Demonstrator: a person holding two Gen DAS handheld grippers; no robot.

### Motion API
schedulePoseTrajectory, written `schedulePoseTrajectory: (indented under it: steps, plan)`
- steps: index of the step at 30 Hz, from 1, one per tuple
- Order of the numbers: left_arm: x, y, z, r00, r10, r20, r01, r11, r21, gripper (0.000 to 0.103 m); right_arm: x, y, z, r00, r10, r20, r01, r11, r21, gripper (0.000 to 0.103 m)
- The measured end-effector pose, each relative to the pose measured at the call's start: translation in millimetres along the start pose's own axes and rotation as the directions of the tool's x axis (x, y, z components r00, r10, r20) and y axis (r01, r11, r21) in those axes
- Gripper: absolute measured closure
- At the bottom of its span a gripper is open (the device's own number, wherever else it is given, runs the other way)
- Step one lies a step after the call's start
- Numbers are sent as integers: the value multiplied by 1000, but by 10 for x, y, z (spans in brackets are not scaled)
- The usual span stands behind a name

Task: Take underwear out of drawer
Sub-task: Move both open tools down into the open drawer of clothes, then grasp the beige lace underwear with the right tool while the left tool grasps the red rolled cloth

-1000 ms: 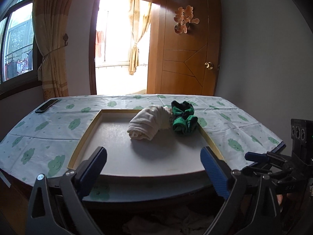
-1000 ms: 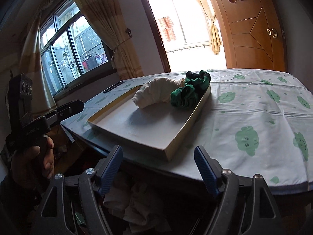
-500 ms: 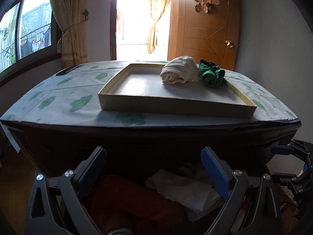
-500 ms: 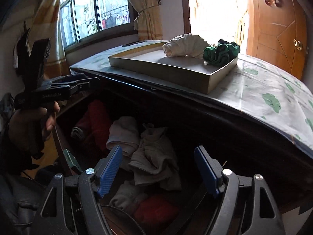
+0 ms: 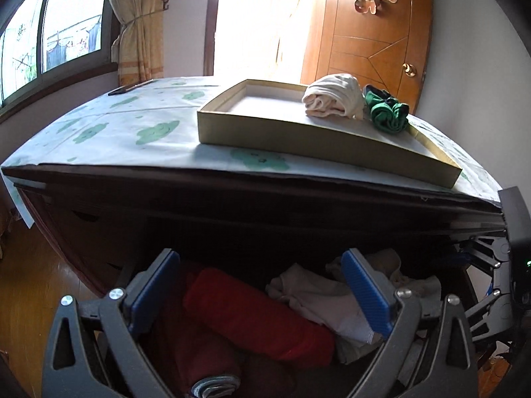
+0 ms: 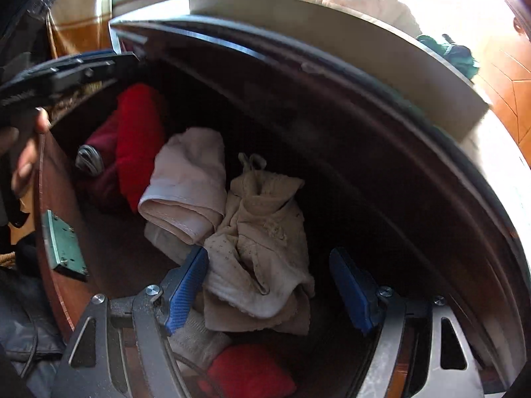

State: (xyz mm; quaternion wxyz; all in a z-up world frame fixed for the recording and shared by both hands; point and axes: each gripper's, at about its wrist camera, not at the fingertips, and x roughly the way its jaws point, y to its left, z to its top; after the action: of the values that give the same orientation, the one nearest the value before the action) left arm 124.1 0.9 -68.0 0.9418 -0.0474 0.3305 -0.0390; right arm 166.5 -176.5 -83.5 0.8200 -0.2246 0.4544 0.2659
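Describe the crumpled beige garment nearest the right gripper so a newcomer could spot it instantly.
Find the open drawer under the dark cabinet top. Inside, garments lie in a row: a red roll at the left, a neatly rolled pink piece beside it, then the beige garment just ahead of the open right gripper. It alone is loose and crumpled, with tiny dots and a thin strap at its top.

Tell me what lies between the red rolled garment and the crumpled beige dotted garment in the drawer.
A folded pale pink garment lies between the red roll and the beige dotted garment, seen in the right wrist view.

Doorway [image 5: 265, 16] glare blows out (fisheye-bent edges); drawer [image 6: 116, 248] interior dim, slightly blurred.
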Motion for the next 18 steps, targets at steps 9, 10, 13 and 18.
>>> schedulePoseTrajectory:
  steps: [9,10,13,18]
  plan:
    - [-7,83,-44,999,16,-50,-15,1000,20,3,370,67,57,992,43,-117,-45,999,-9,36]
    - [2,93,-52,998,20,-63,-19,1000,22,3,396,58,56,990,53,-131,-54,999,-5,36]
    - [33,91,-67,995,19,-102,-16,999,30,3,481,95,75,984,55,-168,-61,998,-28,36]
    - [119,55,-88,984,-16,-177,24,999,43,3,525,174,98,984,73,-165,-84,994,-63,50]
